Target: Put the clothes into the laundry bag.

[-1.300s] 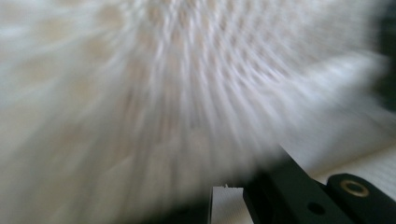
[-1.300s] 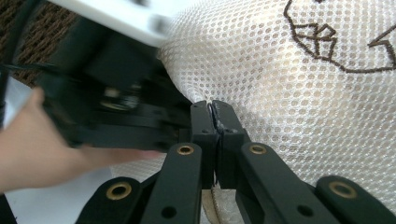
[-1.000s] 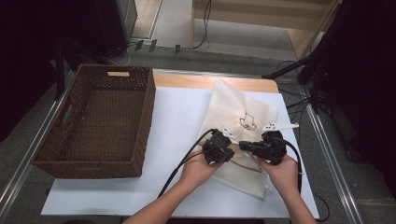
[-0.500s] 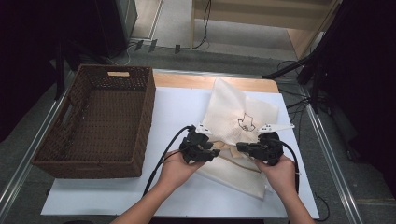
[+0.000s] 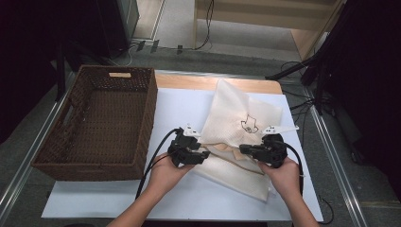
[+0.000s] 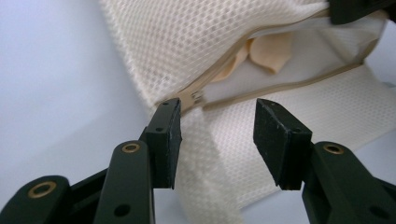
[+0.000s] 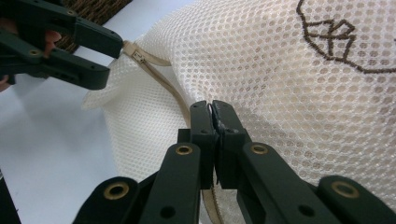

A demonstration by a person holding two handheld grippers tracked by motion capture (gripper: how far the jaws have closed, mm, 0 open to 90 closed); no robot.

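Observation:
A cream mesh bag with a brown stitched emblem lies on the white table cover. Its beige zipper runs between the two grippers and gapes, showing a peach item inside. My left gripper is open at the zipper's left end. Its jaws have just been opening, and the zipper pull sits at the tip of one jaw with mesh behind the gap, unpressed. My right gripper is shut on the bag's zipper edge. Farther off in the right gripper view, the left gripper stands by the zipper pull.
A large brown wicker basket stands at the left of the table, close to the left hand. A wooden strip runs along the table's far edge. Cables and dark stands crowd the floor at the right.
The left gripper has moved left, away from the right one, along the zipper, and its jaws have spread apart. The bag's mouth now gapes wider. The right gripper has kept still.

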